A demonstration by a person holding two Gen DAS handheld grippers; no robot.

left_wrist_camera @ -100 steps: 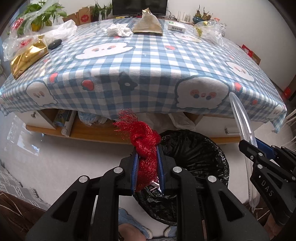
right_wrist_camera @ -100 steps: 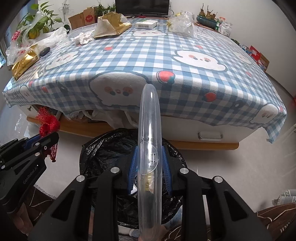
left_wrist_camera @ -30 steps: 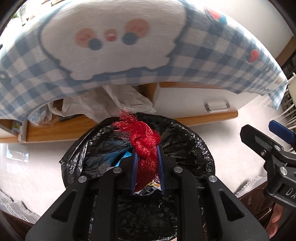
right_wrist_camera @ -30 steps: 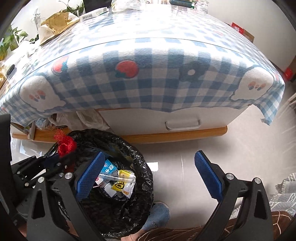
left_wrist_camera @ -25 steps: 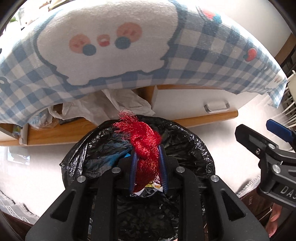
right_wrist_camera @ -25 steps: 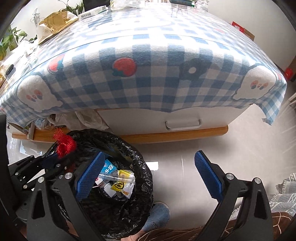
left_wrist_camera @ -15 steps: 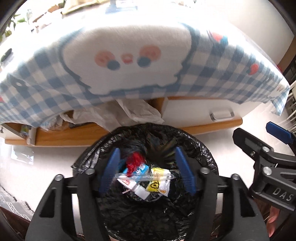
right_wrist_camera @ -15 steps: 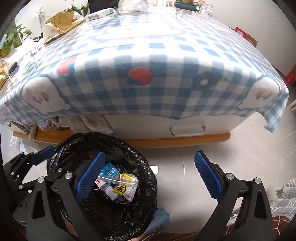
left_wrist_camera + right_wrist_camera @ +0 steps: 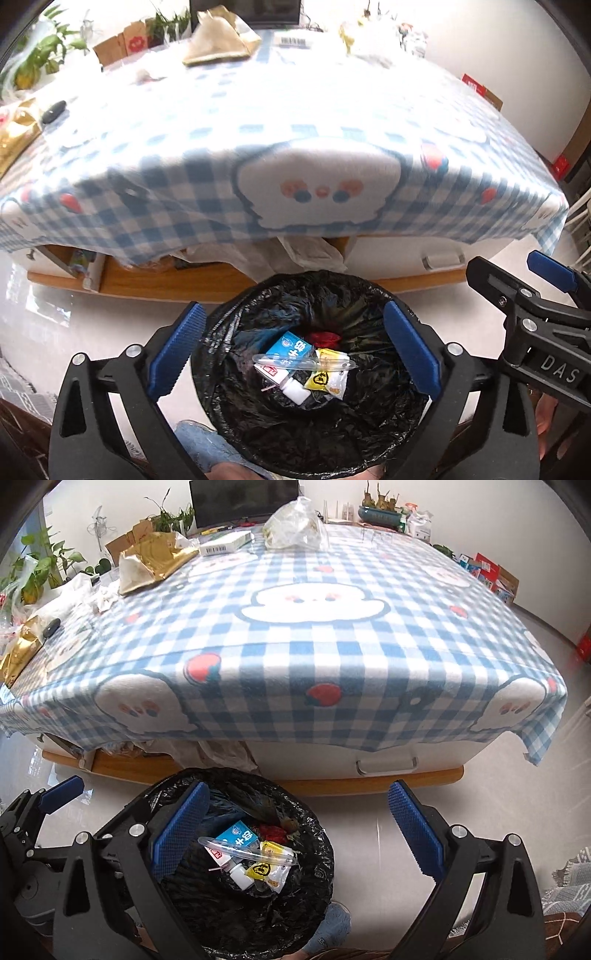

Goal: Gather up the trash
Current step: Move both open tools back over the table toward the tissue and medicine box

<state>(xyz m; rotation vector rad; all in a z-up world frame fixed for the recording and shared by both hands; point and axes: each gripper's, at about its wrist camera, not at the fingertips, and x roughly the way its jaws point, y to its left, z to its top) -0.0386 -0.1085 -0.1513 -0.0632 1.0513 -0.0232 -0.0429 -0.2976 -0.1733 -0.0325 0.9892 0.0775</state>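
A wide surface (image 9: pixel 332 635) under a blue checked cloth fills the background. On the floor in front of it stands a bin lined with a black bag (image 9: pixel 306 424). Both tools hang above the bin. The left tool (image 9: pixel 295 347) has just been opening and now stands spread wide, nothing between its pads. The right tool (image 9: pixel 295 827) is spread wide too, empty. The red mesh bag (image 9: pixel 324 336) lies inside the bin beside a clear plastic piece (image 9: pixel 303 362) and small wrappers.
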